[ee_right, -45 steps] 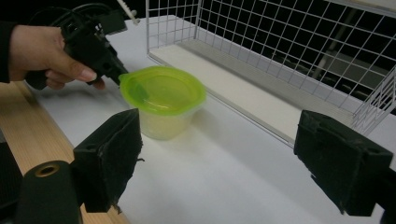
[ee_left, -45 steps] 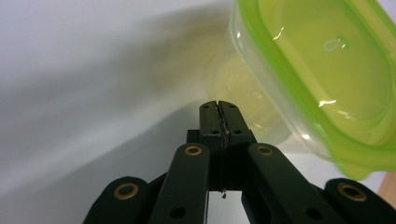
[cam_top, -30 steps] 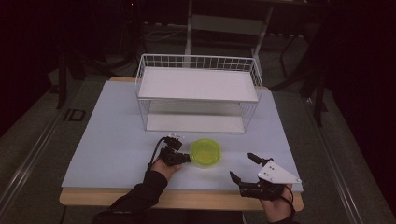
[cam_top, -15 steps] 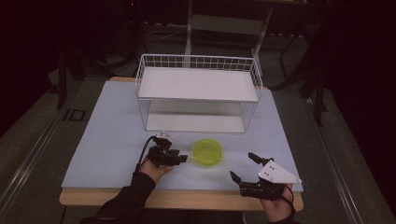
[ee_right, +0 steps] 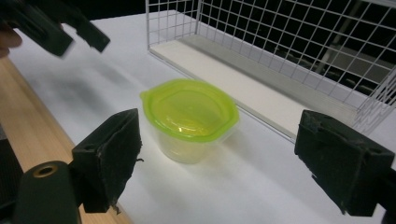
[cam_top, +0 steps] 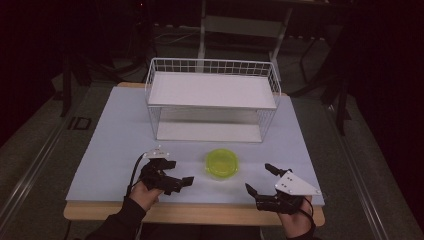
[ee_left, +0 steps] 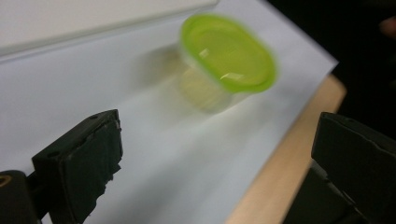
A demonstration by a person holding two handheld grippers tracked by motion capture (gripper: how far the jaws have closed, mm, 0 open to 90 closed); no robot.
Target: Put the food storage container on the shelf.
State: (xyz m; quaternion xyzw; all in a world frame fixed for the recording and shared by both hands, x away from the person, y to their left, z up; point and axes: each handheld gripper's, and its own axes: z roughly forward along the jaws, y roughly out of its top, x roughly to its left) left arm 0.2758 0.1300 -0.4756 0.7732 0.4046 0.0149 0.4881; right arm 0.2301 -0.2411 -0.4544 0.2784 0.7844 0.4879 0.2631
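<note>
A lidded green container (cam_top: 221,163) stands on the bench (cam_top: 115,130), in front of the white wire rack (cam_top: 211,100). The left gripper (cam_top: 176,183) and right gripper (cam_top: 261,179) flank it, jaws spread, apparently touching nothing.

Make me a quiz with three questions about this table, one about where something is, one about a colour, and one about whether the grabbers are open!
1. Where is the tub?
A. On the wire rack's top shelf
B. On the table, in front of the rack
C. On the floor

2. What colour is the tub's lid?
A. Red
B. Blue
C. Green

3. How is the left hand-held gripper?
A. Open, holding nothing
B. Shut on the tub
C. Shut on the rack

Answers:
1 B, the tub stands on the white table between the rack and the person.
2 C, the lid is bright yellow-green.
3 A, its jaws stand wide apart, with the tub beyond them.
</note>
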